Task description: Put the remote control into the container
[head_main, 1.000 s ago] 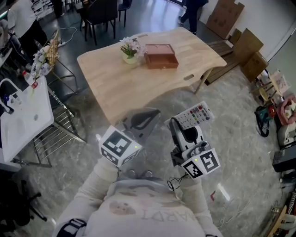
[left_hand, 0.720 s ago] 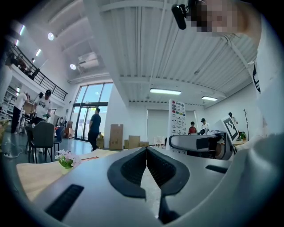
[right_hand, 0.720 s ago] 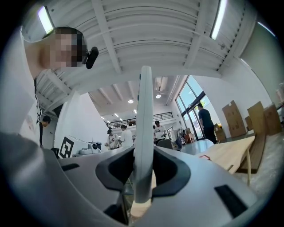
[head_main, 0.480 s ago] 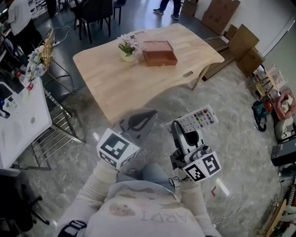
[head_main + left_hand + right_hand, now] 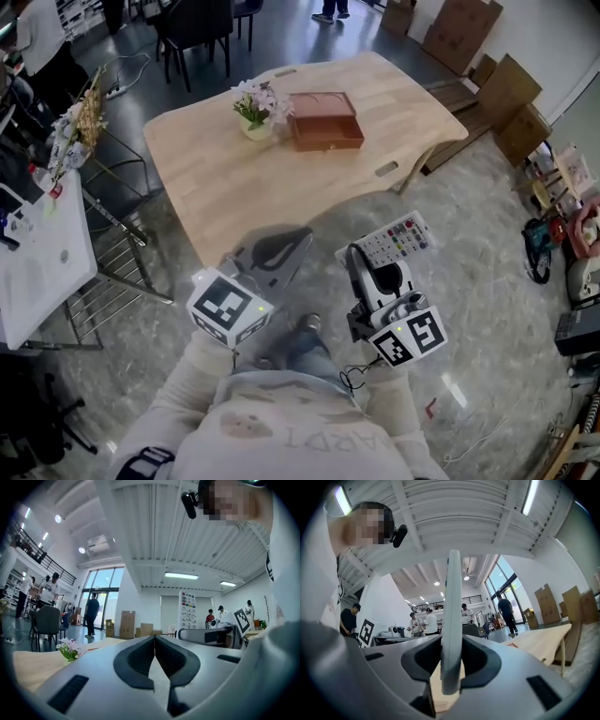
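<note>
Head view: we see the left gripper (image 5: pixel 286 242) low at 7 o'clock, jaws pointing to 1 o'clock, nothing between them. The right gripper (image 5: pixel 356 255) sits at 5 o'clock, and the remote control (image 5: pixel 395 237) sticks out of its jaws toward 2 o'clock, buttons up, over the floor. The container (image 5: pixel 325 120), a brown wooden box, is at 12 o'clock on the wooden table (image 5: pixel 244 187), well apart from the remote control; the lid looks down, though we can't be sure from here. A flower pot (image 5: pixel 254 105) stands just beside the box at its 9 o'clock.

Left gripper view: left gripper (image 5: pixel 154 638) has its jaws together, pads meeting, empty. The remote control (image 5: pixel 188 612) shows upright at 2 o'clock beyond them.

Right gripper view: right gripper (image 5: pixel 451 644) is clamped on the remote control (image 5: pixel 452 602), seen edge-on, running up to 12 o'clock. Jaws part-way apart, both pads pressing its flat faces.
</note>
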